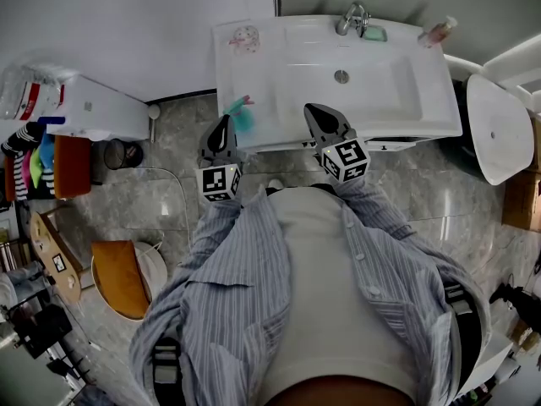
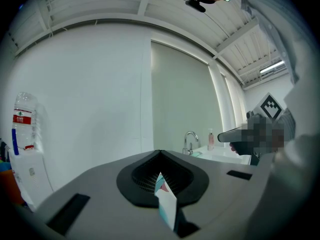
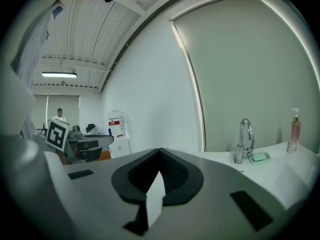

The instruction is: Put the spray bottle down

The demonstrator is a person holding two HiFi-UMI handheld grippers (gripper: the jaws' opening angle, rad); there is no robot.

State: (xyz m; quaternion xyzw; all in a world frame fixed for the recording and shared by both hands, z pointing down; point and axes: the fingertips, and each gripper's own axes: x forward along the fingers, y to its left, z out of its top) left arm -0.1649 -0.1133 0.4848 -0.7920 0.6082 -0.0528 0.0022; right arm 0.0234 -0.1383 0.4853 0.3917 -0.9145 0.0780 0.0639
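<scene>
A teal spray bottle (image 1: 243, 118) with a pink trigger rests on the front left of the white sink counter (image 1: 279, 100). My left gripper (image 1: 224, 127) hovers level just to its left, jaws closed to a line; I cannot tell whether it touches the bottle. In the left gripper view the left gripper (image 2: 160, 153) shows nothing at its tips, and a teal and white sliver (image 2: 165, 199) shows through the slit lower down. My right gripper (image 1: 315, 111) reaches over the counter's front edge, jaws together and empty, as the right gripper (image 3: 160, 150) also shows in its own view.
At the back of the basin stand a faucet (image 1: 353, 17), a green soap dish (image 1: 376, 34) and a pink pump bottle (image 1: 438, 32). A water dispenser (image 1: 93, 108) stands left. A white fixture (image 1: 499, 125) is at the right, an orange stool (image 1: 118, 277) on the floor.
</scene>
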